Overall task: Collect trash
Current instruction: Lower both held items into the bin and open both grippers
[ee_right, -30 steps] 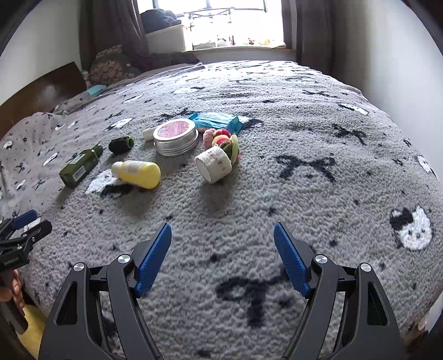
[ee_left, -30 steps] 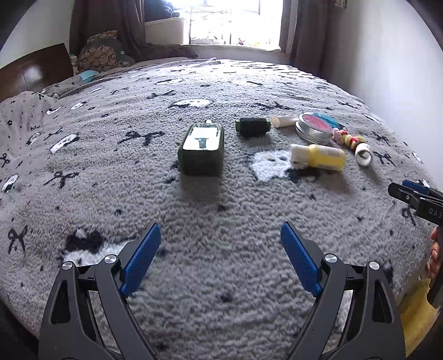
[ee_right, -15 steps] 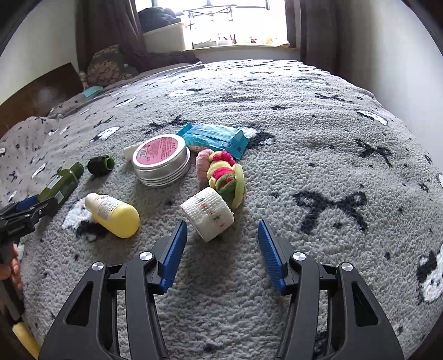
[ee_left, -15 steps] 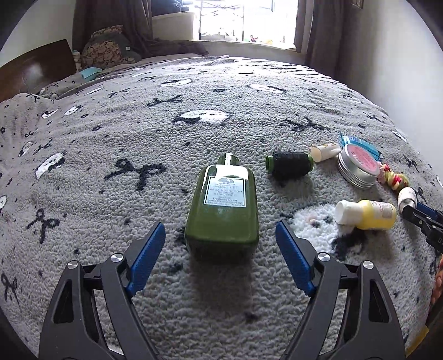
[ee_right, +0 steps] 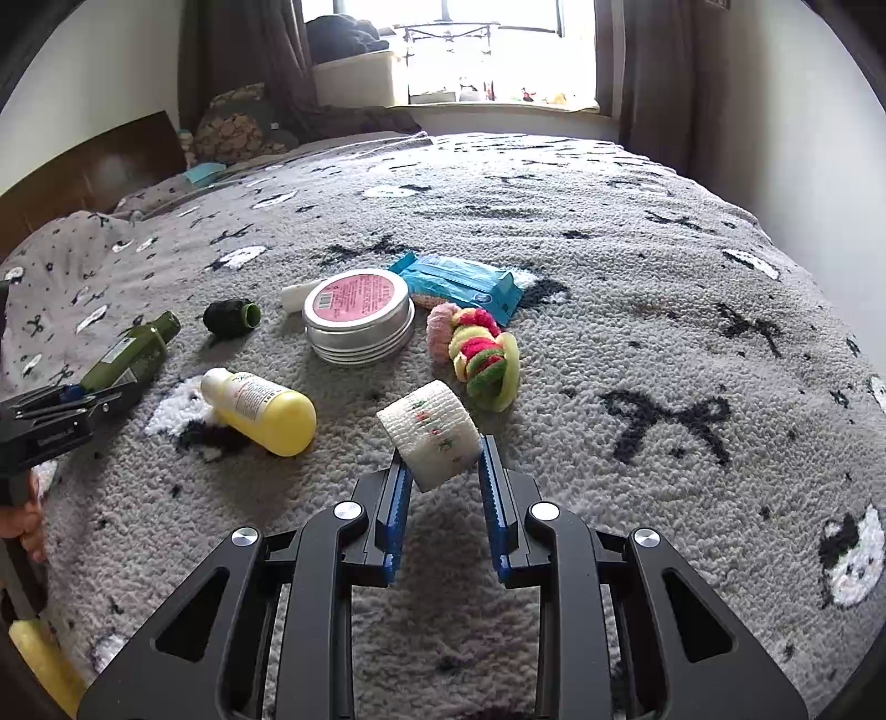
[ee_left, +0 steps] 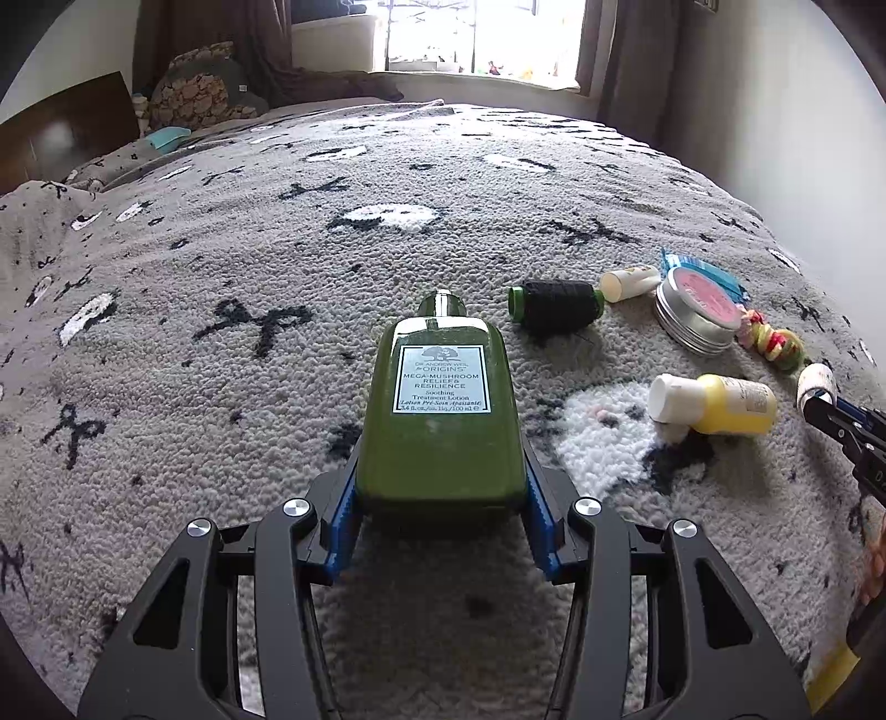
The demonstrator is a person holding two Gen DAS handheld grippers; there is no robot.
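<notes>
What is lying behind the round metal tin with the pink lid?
Behind the metal tin lies a blue packet, partly covered by the tin's rim, and a small white tube, whose far end is hidden. Both rest on the grey blanket.

Grey bow-patterned blanket [ee_right: 637, 310], patterned pillow [ee_left: 194, 94], bright curtained window [ee_right: 498, 50].

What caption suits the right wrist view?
Right gripper clamps a white bandage roll on the grey blanket, beside a yellow bottle.
</notes>
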